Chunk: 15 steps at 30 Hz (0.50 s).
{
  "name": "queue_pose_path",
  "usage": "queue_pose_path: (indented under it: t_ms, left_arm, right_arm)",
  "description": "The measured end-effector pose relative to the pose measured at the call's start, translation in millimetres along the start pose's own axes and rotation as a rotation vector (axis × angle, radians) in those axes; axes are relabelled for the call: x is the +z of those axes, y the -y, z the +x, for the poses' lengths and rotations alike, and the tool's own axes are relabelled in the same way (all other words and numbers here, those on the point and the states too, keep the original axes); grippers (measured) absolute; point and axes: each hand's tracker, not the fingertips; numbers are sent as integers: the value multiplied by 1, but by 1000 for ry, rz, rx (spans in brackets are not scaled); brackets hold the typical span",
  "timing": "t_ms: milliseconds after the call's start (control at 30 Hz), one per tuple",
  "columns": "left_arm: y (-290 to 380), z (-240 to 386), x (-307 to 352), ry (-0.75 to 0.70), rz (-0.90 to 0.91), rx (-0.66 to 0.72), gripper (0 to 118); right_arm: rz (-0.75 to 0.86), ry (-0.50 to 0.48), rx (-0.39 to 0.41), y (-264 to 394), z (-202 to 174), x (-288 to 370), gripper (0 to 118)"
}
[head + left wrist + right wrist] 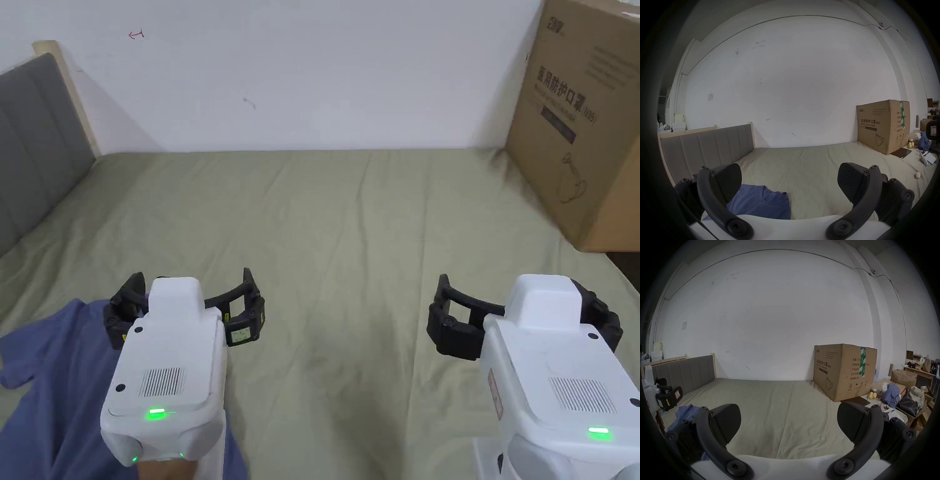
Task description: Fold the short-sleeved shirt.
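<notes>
A blue short-sleeved shirt (53, 387) lies on the olive bed sheet (350, 250) at the near left; its collar faces up in the left gripper view (763, 201), and a bunched part shows at the left of the right gripper view (686, 412). My left gripper (187, 306) hovers over the shirt's right edge, jaws wide apart with nothing between them (789, 183). My right gripper (525, 312) is held over bare sheet at the near right, also open and empty (788, 423). The left gripper (667, 397) appears far left in the right gripper view.
A big cardboard box (581, 119) stands at the bed's far right corner. A grey padded headboard (34, 144) runs along the left side, a white wall behind. Bags, boxes and clothes (906, 395) are piled off the bed's right side.
</notes>
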Motion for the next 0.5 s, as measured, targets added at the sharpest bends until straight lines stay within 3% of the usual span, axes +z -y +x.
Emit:
queue_pose_path:
  t_ms: [500]
  left_arm:
    - [1, -4, 2, -4, 6, 22, 118]
  right_arm:
    - [-8, -15, 1, -2, -2, 2, 116]
